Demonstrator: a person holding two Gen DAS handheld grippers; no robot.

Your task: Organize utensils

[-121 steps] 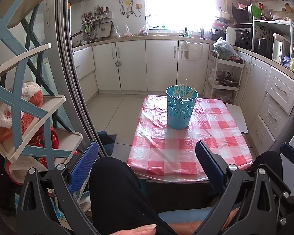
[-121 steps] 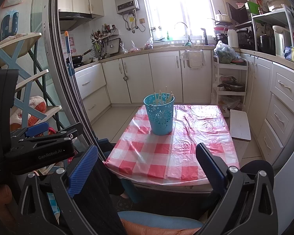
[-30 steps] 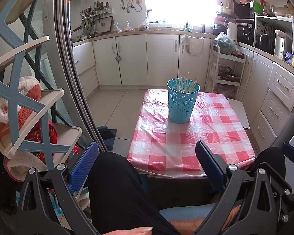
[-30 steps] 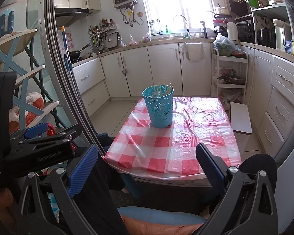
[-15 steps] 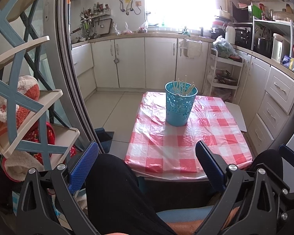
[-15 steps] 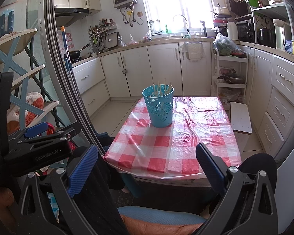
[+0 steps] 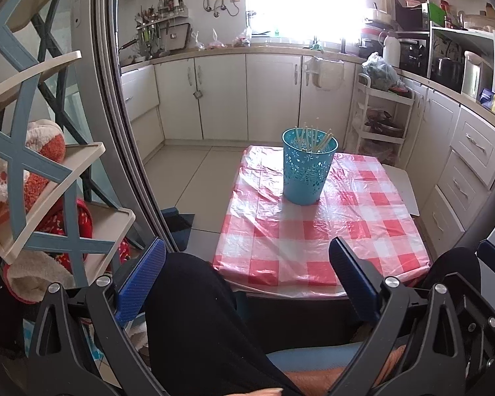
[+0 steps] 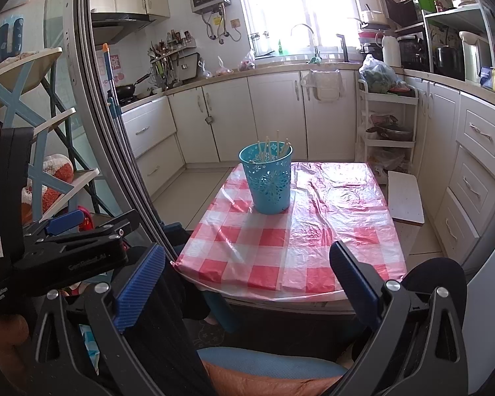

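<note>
A teal perforated basket stands upright on the far part of a small table with a red-and-white checked cloth. Several pale chopsticks stick out of its top. My left gripper hangs open, well short of the table, above the person's dark-clothed knees. My right gripper is open too, just before the table's near edge, with nothing between its fingers. The left gripper's black body shows at the left of the right wrist view.
A shelf unit with blue cross braces holds soft toys at the left, beside a sliding door frame. White cabinets line the back and right walls. A white trolley and a low white stool stand right of the table.
Both views have shifted only slightly; the basket and table sit a touch differently in frame. Both grippers stay open and hold nothing.
</note>
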